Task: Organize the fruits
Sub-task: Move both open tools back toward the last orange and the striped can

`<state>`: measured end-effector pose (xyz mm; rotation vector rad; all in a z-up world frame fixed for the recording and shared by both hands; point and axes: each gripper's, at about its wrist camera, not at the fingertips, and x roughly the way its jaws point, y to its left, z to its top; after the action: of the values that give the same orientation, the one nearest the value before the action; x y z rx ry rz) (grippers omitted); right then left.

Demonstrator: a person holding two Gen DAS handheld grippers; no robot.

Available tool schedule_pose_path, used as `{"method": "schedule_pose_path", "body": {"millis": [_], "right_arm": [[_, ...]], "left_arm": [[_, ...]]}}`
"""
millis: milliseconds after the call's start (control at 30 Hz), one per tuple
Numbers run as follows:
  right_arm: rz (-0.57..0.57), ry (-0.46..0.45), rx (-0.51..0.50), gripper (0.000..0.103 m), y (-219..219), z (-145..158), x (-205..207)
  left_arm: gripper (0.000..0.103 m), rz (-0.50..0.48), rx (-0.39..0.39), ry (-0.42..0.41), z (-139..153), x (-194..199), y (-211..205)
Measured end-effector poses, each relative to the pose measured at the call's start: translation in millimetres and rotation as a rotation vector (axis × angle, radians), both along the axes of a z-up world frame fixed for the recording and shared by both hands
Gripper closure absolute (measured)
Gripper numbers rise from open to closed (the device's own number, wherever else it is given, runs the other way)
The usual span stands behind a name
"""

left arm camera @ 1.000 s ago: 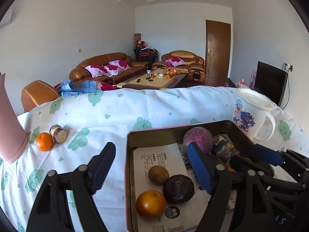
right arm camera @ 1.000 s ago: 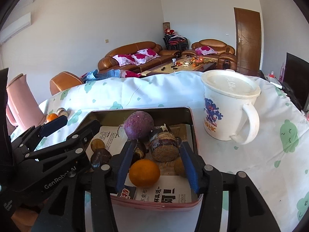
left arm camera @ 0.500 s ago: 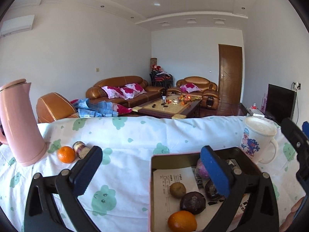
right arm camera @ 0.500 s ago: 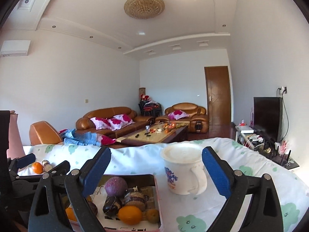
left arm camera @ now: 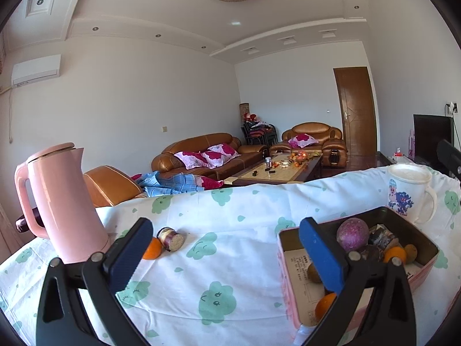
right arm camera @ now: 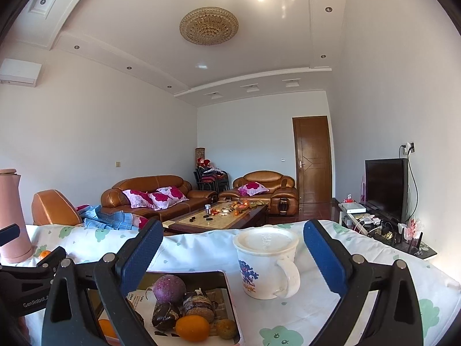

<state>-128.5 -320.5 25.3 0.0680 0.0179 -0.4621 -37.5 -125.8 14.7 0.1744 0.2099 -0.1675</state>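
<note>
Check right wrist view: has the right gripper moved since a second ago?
Yes. The right gripper has pulled up and back from the fruit tin; its open jaws, earlier around an orange, now frame the mug.

1. A home living room: brown leather sofas with flowered cushions stand around a coffee table.
2. A TV stands by the right wall, near a wooden door.
3. An ornate ceiling lamp and a wall air conditioner are overhead.
4. A printed cloth covers the near table.

Left gripper agape – orange touches cut fruit
</note>
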Motion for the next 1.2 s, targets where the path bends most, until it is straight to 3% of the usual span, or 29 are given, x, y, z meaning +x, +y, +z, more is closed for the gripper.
{"method": "schedule_pose_path", "body": {"millis": [133, 233, 533, 833, 1067, 1200], "right_arm": [[-0.008, 0.041, -0.002, 0.004, 8.2, -1.6, 8.6], [-0.021, 0.063, 0.01, 0.004, 14.0, -2.5, 13.4], [0.013, 0.13, 0.171, 0.004, 46.4, -11.2, 43.2], [0.121, 0.162, 0.136, 0.004, 121.1, -11.2, 82.7], [0.226, 0.237, 0.101, 0.004, 168.3, -17.0, 125.9], [0.279, 0.282, 0.044, 0.004, 193.7, -19.9, 151.8]], "left_arm": [[0.0, 0.001, 0.047, -0.015, -1.1, 5.0, 13.1], [0.0, -0.004, 0.039, 0.01, -1.6, 13.0, 27.4], [0.0, 0.026, 0.043, 0.035, -3.9, 37.0, 71.6], [0.0, 0.081, 0.0, 0.066, -4.9, 63.9, 129.0], [0.0, 0.172, -0.144, 0.143, -8.2, 83.7, 179.3], [0.0, 0.257, -0.041, 0.167, -12.7, 93.8, 183.5]]}}
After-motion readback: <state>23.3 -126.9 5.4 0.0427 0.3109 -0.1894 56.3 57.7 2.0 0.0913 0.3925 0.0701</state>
